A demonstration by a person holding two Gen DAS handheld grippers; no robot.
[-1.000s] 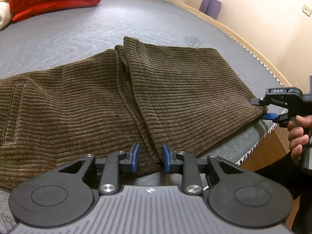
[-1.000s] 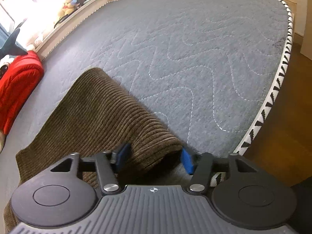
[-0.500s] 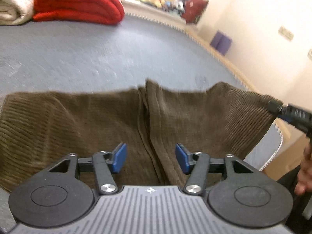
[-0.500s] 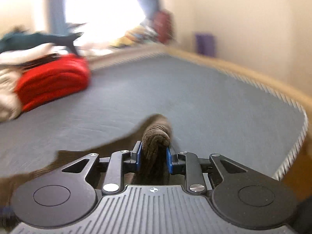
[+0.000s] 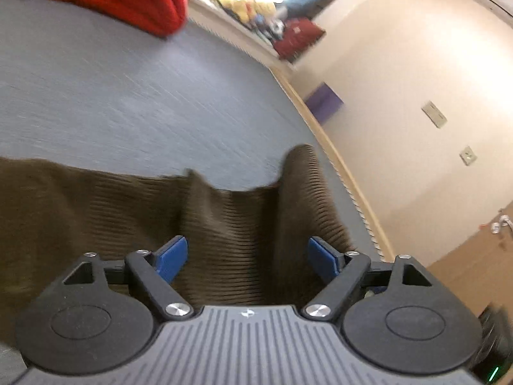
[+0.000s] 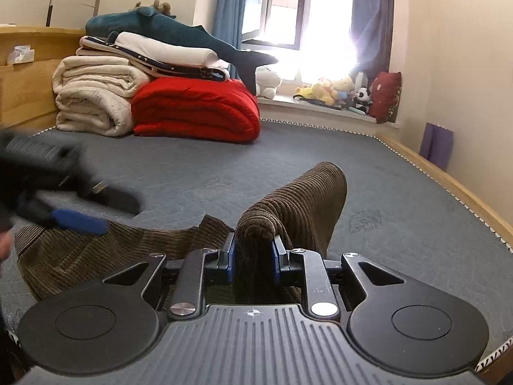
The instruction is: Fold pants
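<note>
Bright curtained window (image 6: 301, 16), cream walls (image 5: 400, 112), wooden floor (image 5: 474, 263).

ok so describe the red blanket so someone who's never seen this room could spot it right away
Start at the grey mattress and look to its far end, left of the bright window. A pile of folded bedding sits there, and the red blanket is the thick folded bundle resting straight on the mattress beside the cream blanket. It is the only bright red piece in a pile otherwise cream, white and dark teal.

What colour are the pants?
Dark brown, ribbed corduroy pants; clearest in the right wrist view.
</note>
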